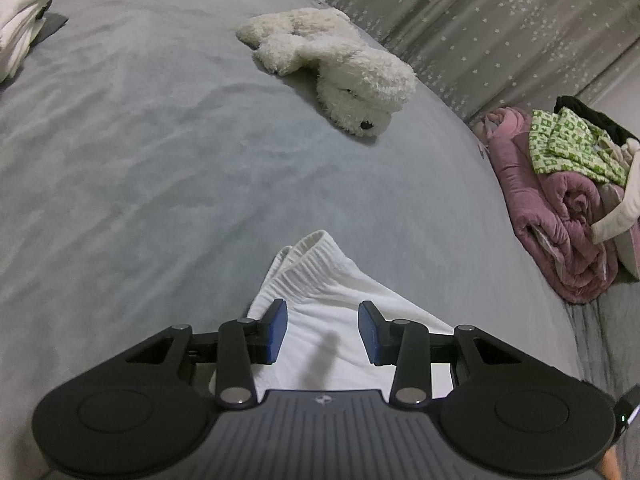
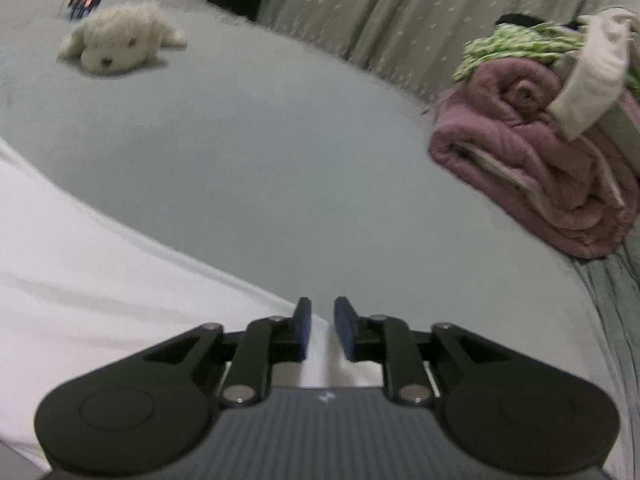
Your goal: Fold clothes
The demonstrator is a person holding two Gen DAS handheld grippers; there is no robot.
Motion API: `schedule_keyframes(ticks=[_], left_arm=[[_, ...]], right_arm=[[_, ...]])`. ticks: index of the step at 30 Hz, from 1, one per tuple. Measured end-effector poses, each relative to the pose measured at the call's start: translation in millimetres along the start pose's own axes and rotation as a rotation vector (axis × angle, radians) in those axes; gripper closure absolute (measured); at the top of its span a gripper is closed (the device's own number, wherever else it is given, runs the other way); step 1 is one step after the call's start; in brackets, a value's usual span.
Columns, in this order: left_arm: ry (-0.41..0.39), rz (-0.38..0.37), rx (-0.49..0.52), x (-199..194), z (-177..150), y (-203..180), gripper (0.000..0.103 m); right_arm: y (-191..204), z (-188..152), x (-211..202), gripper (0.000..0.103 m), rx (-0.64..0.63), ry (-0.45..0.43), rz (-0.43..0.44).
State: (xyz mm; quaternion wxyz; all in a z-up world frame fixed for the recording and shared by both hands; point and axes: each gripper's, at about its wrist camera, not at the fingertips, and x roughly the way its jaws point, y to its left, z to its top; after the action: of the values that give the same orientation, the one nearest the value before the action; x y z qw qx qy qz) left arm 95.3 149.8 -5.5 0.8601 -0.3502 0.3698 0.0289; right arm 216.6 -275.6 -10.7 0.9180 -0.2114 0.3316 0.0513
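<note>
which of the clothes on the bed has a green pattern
The green-and-white patterned garment on top of the pink quilt at the bed's right edge; the garment under the left gripper is plain white.

Both our grippers angle downward.
Our left gripper (image 1: 322, 330) jaws stand apart; our right gripper (image 2: 321, 328) jaws barely parted.

The bedspread (image 1: 160, 160) is plain pale grey. A white garment (image 1: 320, 320) with a ribbed cuff lies on it, and a cream plush dog (image 1: 344, 64) with a black nose. The curtain (image 1: 480, 20) is grey-beige with small white stars. The quilt (image 2: 520, 152) is dusty pink, topped by green-and-white patterned cloth (image 1: 568, 144).
</note>
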Motion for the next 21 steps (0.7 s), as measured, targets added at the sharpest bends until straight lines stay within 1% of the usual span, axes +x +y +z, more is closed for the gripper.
schedule_keyframes(ticks=[4, 7, 8, 11, 13, 14, 16, 17, 19, 21], left_arm=[[-0.019, 0.009, -0.022, -7, 5, 4, 0.064], [-0.028, 0.013, -0.039, -9, 8, 8, 0.063], [-0.031, 0.016, -0.037, -9, 9, 9, 0.063], [-0.029, 0.017, -0.024, -8, 8, 7, 0.063], [-0.029, 0.007, 0.002, -9, 5, 2, 0.063], [-0.029, 0.004, 0.022, -9, 3, -1, 0.063], [-0.022, 0.007, 0.069, -9, -2, -8, 0.063], [-0.013, 0.013, 0.080, -8, -3, -10, 0.063], [0.001, 0.009, 0.073, -8, -4, -9, 0.063], [0.011, -0.001, 0.055, -10, -3, -7, 0.063]], right_arm=[[11, -4, -26, 0.085, 0.056, -0.027, 0.012], [44, -10, -50, 0.083, 0.044, -0.032, 0.064], [56, -11, -58, 0.081, 0.043, -0.036, 0.090], [91, -10, -83, 0.080, 0.064, -0.060, 0.207], [110, -6, -95, 0.079, 0.085, -0.058, 0.294], [121, -4, -98, 0.079, 0.085, -0.048, 0.322], [142, -5, -95, 0.079, 0.046, 0.001, 0.297], [146, -8, -96, 0.079, 0.057, 0.020, 0.270], [147, -14, -102, 0.078, 0.118, 0.048, 0.210], [140, -22, -116, 0.075, 0.200, 0.061, 0.217]])
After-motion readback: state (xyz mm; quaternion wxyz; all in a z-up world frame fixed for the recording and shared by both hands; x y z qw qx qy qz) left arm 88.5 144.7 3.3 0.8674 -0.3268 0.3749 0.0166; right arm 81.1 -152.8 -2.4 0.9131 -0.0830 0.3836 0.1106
